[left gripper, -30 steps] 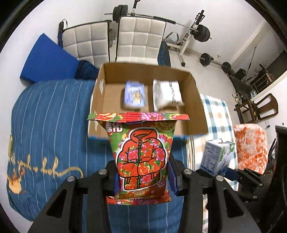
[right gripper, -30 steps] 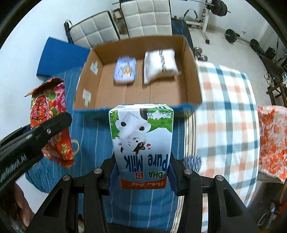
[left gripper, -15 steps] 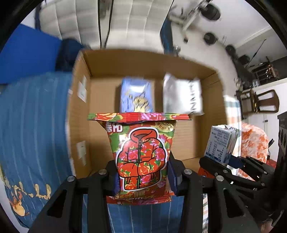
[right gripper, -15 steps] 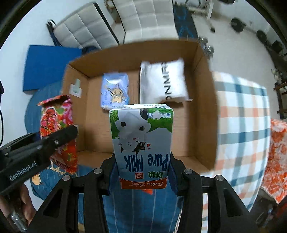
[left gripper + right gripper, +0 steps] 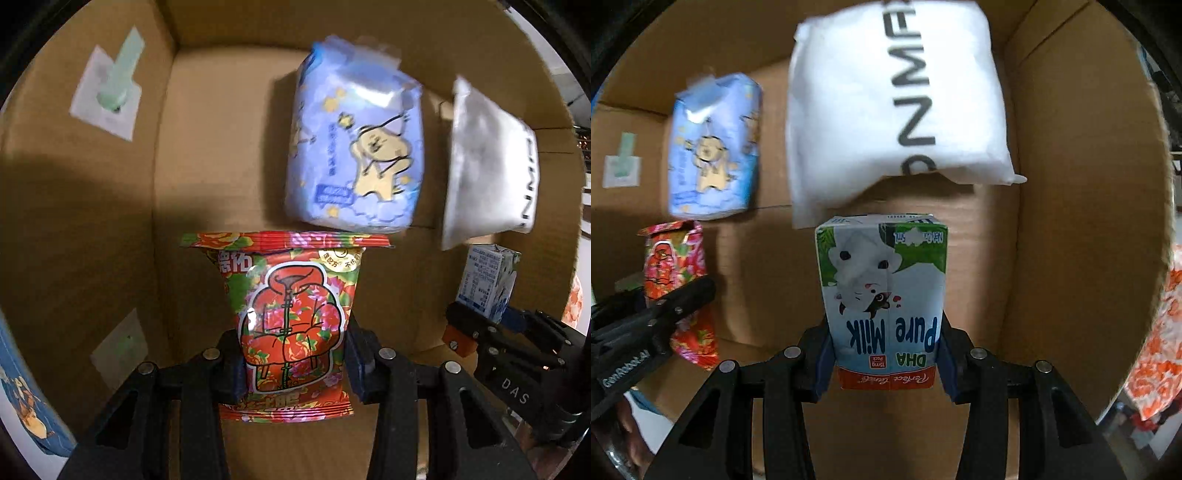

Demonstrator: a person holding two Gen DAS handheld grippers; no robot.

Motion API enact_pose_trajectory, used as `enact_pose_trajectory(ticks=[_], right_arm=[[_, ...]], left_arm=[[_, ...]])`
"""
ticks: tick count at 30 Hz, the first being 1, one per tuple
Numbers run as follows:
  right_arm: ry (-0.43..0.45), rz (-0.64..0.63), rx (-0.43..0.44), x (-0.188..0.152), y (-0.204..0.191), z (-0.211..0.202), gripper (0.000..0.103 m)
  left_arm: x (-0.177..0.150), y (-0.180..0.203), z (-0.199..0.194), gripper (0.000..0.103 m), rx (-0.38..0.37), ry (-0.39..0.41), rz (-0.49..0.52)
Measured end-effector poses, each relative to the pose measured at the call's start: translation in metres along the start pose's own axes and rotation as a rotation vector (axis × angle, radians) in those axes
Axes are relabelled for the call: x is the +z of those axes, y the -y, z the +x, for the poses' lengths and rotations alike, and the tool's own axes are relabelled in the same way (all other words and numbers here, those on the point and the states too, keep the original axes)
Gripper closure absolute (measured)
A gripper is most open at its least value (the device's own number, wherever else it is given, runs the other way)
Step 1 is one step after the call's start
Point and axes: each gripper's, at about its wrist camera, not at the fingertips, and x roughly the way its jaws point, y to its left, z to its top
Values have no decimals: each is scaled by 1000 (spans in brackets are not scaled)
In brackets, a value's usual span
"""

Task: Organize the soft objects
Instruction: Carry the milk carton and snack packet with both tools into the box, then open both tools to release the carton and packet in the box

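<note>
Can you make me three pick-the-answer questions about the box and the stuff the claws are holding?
1. Where is the white pack?
A. inside the cardboard box
B. on a chair
C. on the floor

2. What colour is the pack with the cartoon animal?
A. black
B. light blue
C. brown

3. What is the left claw doing?
A. hanging open
B. gripping the flowery snack bag
C. gripping a spoon

Answers: 1 A, it lies on the box floor. 2 B, its wrapper is pale blue. 3 B, both fingers press the bag's sides.

In the box (image 5: 406, 29): tissue pack (image 5: 356, 147) left of pillow pack (image 5: 487, 166).
</note>
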Motion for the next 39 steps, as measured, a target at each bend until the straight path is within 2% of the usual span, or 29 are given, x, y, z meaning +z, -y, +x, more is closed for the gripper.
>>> enact_pose_trajectory(ticks=[4, 12, 16, 19, 22, 24, 25, 27, 29, 32, 35, 39], right_arm=[[-23, 4, -9, 5, 3, 14, 54], [-36, 5, -14, 13, 3, 24, 54], [-44, -18, -36, 13, -3, 23, 53], [-55, -33, -50, 12, -9, 19, 53], [-54, -48, -54, 11, -14, 14, 53], [-43, -52, -59, 11, -21, 11, 52], [-35, -52, -60, 10, -22, 7, 52], [-20, -48, -51, 8, -23, -1, 47], [-2, -46, -39, 6, -23, -9, 35], [31, -49, -43, -1, -25, -24, 24], [61, -56, -55, -9, -30, -37, 7], [114, -61, -43, -24, -34, -56, 4]], left_arm=[[-5, -6, 12, 64, -11, -19, -23], [-5, -10, 11, 63, -12, -9, -17], [-12, -7, 8, 63, 7, -5, -3], [-5, 1, 7, 61, 42, -29, -8], [-7, 7, 4, 52, 35, -28, -21], [-10, 11, -2, 33, 52, -6, -10], [-10, 10, -2, 29, 58, 4, -5], [-12, 12, -8, 22, 70, 18, 0], [-15, 15, -15, 15, 49, 26, 4], [-19, 20, -31, 7, 31, 63, 8], [-29, 27, -47, 0, 60, 121, 19], [-42, 36, -69, 0, 92, 182, 38]])
